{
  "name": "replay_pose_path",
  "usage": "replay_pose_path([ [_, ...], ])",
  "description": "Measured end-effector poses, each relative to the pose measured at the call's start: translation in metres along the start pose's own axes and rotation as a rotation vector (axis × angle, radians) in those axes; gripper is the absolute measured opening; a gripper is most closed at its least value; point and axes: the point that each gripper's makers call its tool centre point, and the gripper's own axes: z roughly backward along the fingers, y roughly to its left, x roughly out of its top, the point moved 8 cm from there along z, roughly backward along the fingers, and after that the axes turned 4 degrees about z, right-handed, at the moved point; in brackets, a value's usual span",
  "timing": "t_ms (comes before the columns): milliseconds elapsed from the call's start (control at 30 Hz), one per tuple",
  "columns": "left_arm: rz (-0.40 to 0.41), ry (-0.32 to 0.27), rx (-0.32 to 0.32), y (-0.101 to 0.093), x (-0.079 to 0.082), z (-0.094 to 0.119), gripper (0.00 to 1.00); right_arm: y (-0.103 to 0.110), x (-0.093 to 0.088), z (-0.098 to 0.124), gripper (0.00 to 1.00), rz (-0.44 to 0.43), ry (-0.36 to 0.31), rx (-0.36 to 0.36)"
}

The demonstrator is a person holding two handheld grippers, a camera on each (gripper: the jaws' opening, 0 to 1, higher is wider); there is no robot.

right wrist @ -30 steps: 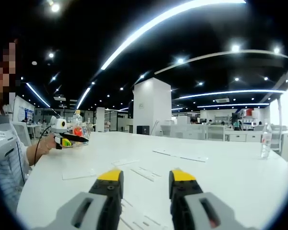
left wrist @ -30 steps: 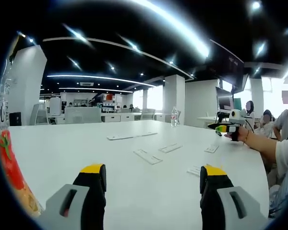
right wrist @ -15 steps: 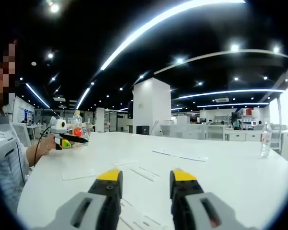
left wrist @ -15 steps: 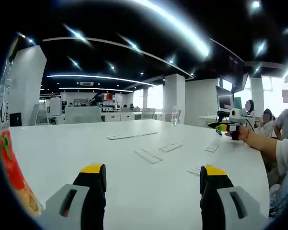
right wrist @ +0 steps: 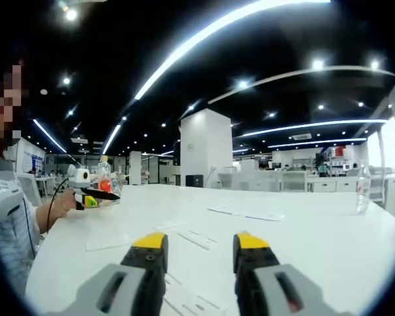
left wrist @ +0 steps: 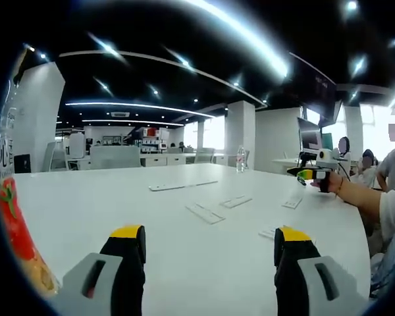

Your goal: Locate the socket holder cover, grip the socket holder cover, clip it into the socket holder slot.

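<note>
Several flat white plastic strips lie on the white table (left wrist: 85,204); I cannot tell which one is the socket holder cover. In the left gripper view one strip (left wrist: 204,214) lies ahead of my left gripper (left wrist: 210,236), which is open with nothing between its jaws. Another strip (left wrist: 236,201) lies beyond it. In the right gripper view a strip (right wrist: 197,239) lies just past my right gripper (right wrist: 200,242), also open and holding nothing. A long strip (right wrist: 247,213) lies farther off. Each gripper appears small in the other's view, held by a hand: the right gripper (left wrist: 314,174) and the left gripper (right wrist: 92,195).
A drink bottle with a red label (left wrist: 10,224) stands close at the left edge of the left gripper view. A clear water bottle (right wrist: 363,187) stands at the table's far side. Seated people and a monitor (left wrist: 308,137) are beyond the right end.
The right gripper view has tipped slightly upward. Nothing on the table has moved and both pairs of jaws stand as wide as before.
</note>
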Motion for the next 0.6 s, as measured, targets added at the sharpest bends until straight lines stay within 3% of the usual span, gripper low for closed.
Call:
replay_pose_path([
  [433,0.021,0.004,-0.006,0.002,-0.002,-0.002,0.80,0.001,0.005,0.002,0.45,0.002,-0.022,0.047],
  [600,0.023,0.024,-0.015,0.002,-0.005,-0.004,0.80,-0.004,0.016,-0.003,0.53,0.063,0.033,0.082],
])
